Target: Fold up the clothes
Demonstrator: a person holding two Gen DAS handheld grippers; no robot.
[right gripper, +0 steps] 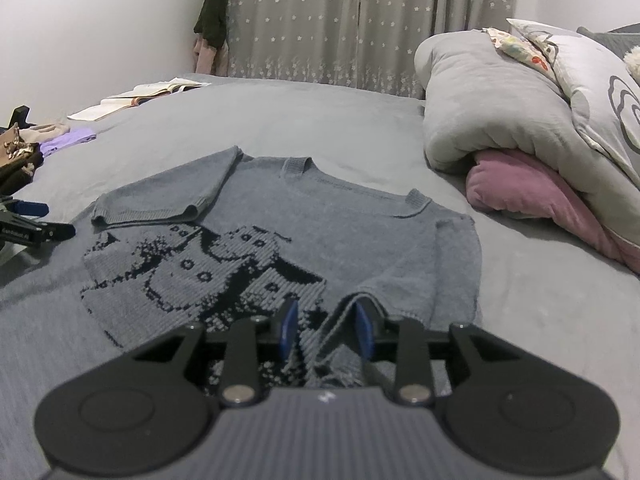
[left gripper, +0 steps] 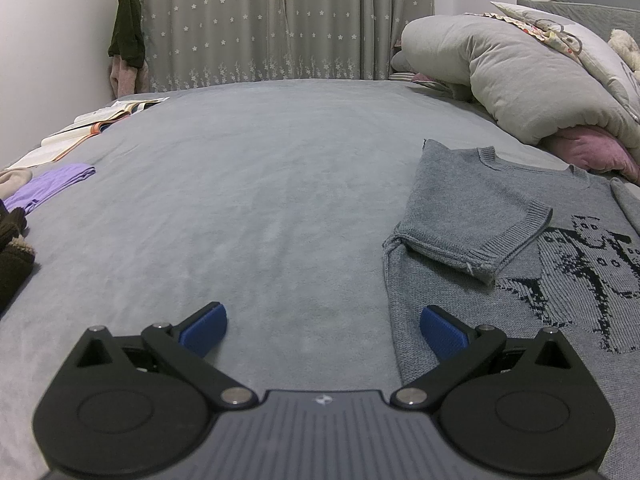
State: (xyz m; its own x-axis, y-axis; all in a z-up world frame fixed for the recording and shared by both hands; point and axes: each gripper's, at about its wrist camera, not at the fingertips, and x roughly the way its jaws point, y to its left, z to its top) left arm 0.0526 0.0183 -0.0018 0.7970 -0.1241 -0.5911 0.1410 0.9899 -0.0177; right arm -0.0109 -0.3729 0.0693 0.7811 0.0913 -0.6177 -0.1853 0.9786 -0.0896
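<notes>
1. Left wrist view: the left gripper [left gripper: 323, 330] hovers low over the grey-blue bed cover [left gripper: 248, 184], its blue-padded jaws spread wide with nothing between them. The grey knitted short-sleeved sweater with a dark pattern [left gripper: 472, 216] lies flat to its right, 1 sleeve folded inward over the body. A folded lilac garment [left gripper: 52, 186] and an open book [left gripper: 92, 124] lie at the far left; a rolled pale grey duvet [left gripper: 496, 76] sits on a pink pillow [left gripper: 588, 152].
2. Right wrist view: the right gripper [right gripper: 326, 330] has its jaws drawn close, pinching the cuff of the sweater's other sleeve [right gripper: 340, 340], lifted over the patterned front.
</notes>
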